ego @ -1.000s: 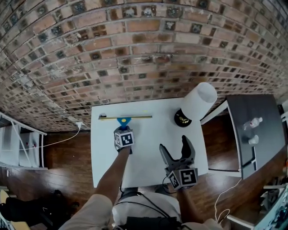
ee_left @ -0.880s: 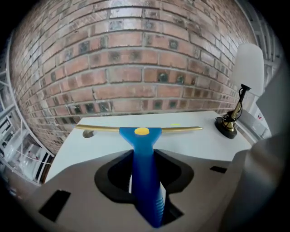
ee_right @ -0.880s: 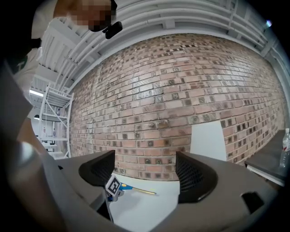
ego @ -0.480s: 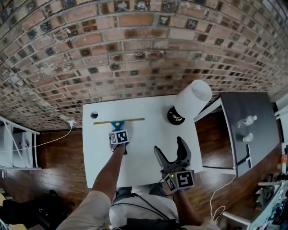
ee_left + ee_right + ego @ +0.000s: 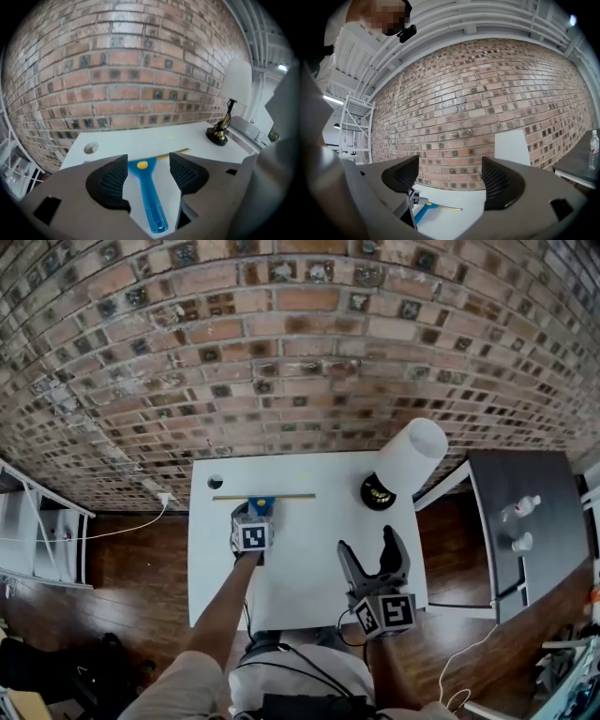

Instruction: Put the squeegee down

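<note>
The squeegee (image 5: 262, 499), with a blue handle and a thin brass-coloured blade, lies flat on the white table (image 5: 309, 549) near its far edge. My left gripper (image 5: 257, 514) hovers just above the handle. In the left gripper view its jaws are opening, and the squeegee's handle (image 5: 149, 199) runs between them (image 5: 148, 162) without either pad touching it. My right gripper (image 5: 367, 546) is over the table's near right part, open and empty. The right gripper view (image 5: 450, 174) shows the squeegee (image 5: 427, 206) far off at lower left.
A lamp with a white shade (image 5: 413, 453) and a brass base (image 5: 378, 491) stands at the table's far right corner. A round hole (image 5: 216, 482) is at the far left corner. A dark side table (image 5: 539, 540) with bottles (image 5: 521, 510) is on the right. The brick wall (image 5: 281, 352) rises behind.
The left gripper's jaws have gone from shut on the squeegee's handle to apart, and the gripper has lifted slightly off it. The squeegee stays on the table. The right gripper has kept still.
</note>
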`<state>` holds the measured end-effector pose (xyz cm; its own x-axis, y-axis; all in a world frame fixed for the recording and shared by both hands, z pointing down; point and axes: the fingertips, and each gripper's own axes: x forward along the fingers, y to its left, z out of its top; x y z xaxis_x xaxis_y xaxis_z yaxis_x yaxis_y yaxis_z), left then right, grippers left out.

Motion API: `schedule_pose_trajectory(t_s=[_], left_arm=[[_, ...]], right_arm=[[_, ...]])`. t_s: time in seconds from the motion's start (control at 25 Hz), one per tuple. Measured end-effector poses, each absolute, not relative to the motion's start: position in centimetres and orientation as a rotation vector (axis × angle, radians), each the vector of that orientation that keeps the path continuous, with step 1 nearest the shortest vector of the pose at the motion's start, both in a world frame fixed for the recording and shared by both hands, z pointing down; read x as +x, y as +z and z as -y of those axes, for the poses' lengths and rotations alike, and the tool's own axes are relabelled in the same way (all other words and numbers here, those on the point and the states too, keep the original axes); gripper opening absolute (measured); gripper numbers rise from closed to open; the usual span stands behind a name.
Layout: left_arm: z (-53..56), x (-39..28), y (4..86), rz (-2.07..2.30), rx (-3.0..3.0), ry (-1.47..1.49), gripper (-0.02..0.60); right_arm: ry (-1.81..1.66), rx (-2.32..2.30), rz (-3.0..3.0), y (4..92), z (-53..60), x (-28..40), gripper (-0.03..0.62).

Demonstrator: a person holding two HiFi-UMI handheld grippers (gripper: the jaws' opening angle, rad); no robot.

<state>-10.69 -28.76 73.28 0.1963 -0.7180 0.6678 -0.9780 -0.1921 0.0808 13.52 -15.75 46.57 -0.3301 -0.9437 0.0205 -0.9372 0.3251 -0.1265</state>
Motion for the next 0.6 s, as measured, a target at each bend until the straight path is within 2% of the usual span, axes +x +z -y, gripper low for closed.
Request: schedule_pose_trajectory(t_s=[0.16,0.44,0.6], left_arm=[[27.7,-10.7,63.6,1.632,2.204,0.449,0.330],[20.8,-14.0,50.2,1.839,2.404,0.154,0.348],[16.3,-14.9,44.8,2.008,2.488,0.160,0.348]], right_arm=[[-0.156,-1.723,-2.523,45.5,15.7,12.1,0.449],[-0.094,-1.649,-2.529,43.7,15.4,10.4,0.449],[-0.065,-1.623,-2.534,43.2,15.1,9.8,0.448]])
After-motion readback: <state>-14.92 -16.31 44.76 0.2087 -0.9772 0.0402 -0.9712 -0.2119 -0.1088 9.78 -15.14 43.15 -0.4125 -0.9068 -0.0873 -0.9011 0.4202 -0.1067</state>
